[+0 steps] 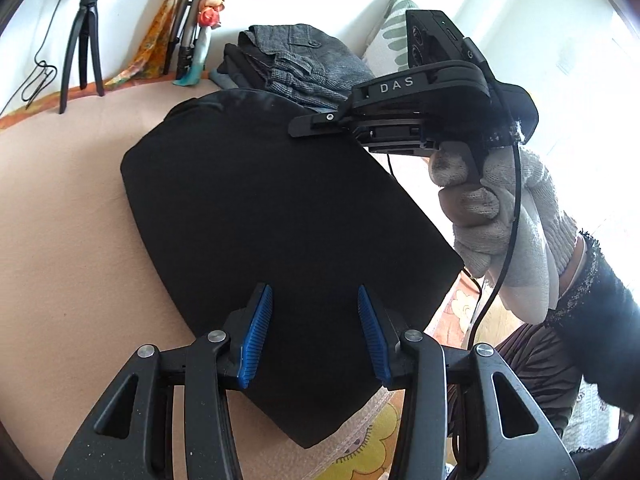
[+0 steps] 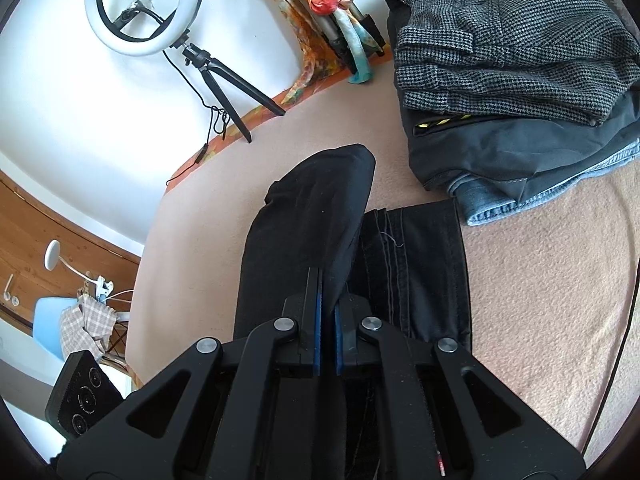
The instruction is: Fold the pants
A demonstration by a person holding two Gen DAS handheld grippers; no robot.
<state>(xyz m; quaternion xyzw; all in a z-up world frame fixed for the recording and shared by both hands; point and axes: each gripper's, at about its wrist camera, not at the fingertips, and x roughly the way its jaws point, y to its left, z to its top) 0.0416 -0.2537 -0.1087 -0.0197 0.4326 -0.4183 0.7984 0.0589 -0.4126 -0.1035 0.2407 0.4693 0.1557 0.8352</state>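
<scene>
The black pants (image 1: 280,208) lie folded into a compact slab on a beige blanket (image 1: 64,240). My left gripper (image 1: 318,332) hovers over their near end, its blue pads (image 1: 260,336) apart and nothing pinched between them. A gloved hand (image 1: 500,220) holds my right gripper (image 1: 300,130) at the pants' far edge. In the right wrist view that gripper (image 2: 328,312) is shut on a raised fold of the black pants (image 2: 312,220). A lower layer with stitched seams (image 2: 416,264) lies flat beside the fold.
A stack of folded clothes (image 2: 512,60), topped by a grey houndstooth garment (image 1: 296,64), sits just beyond the pants. A ring light on a tripod (image 2: 144,8) stands at the blanket's far edge by the wall. A patterned sheet (image 1: 372,452) shows at the near edge.
</scene>
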